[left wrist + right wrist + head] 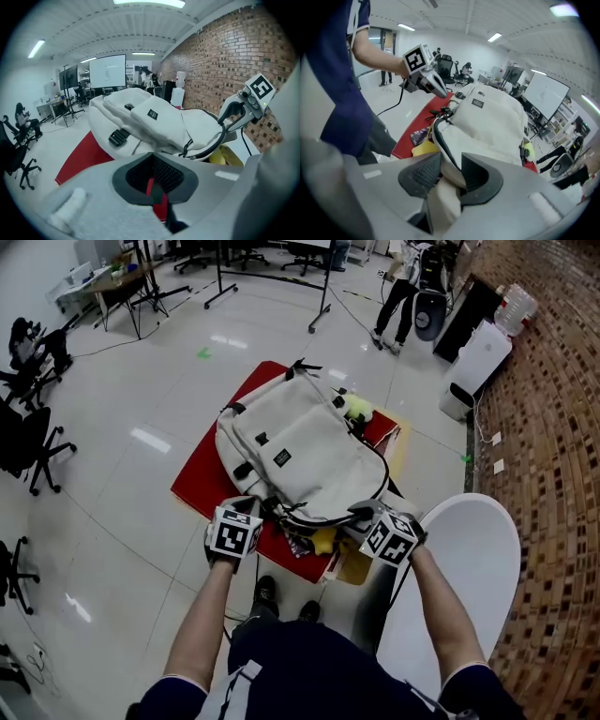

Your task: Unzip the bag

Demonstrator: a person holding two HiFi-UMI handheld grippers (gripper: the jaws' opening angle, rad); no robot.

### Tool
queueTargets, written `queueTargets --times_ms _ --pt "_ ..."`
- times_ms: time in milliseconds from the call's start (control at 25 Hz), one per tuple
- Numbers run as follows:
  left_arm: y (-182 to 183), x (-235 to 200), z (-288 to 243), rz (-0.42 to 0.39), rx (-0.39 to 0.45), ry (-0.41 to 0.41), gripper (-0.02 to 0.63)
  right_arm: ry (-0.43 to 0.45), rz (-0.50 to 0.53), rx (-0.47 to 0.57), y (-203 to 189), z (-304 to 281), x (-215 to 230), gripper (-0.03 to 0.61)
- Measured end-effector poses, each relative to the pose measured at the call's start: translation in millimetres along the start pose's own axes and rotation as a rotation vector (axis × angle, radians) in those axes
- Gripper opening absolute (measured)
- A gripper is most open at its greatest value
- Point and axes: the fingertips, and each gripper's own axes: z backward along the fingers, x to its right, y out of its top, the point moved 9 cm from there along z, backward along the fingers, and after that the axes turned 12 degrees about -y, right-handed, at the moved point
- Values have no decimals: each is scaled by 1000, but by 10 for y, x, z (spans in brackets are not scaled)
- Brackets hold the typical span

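The cream backpack (300, 451) lies flat on a red mat (199, 486) just in front of the person, its dark zippered rim towards them. The right tongs (450, 176) stand released, with that rim between their pads at the near right corner. The left tongs (152, 180), at the near left corner, are clenched, with only a sliver of red between their pads.

Person (398, 292) at back: cut off by the top edge.
Yellow thing (323, 540) under backpack (300, 451): mostly covered, no clue what.
Strip (150, 186) in left gripper (153, 164): red-and-dark, too tiny to ID.
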Motion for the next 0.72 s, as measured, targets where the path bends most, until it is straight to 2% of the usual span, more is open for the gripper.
queueTargets --times_ms 80,200,360,520,720 --pt "115 85 -1 -7 35 -32 5 -31 -100 51 37 118 104 141" --pt "337 198 -10 -39 103 -82 5 -117 -285 173 137 338 322 107" --pt "758 393 -15 -109 214 -151 3 -269 -494 327 235 612 593 6" --pt "1201 678 43 -166 328 -231 3 -363 -704 501 327 923 737 5" --pt "1574 942 97 -243 447 -342 3 -474 -806 623 357 1075 794 5"
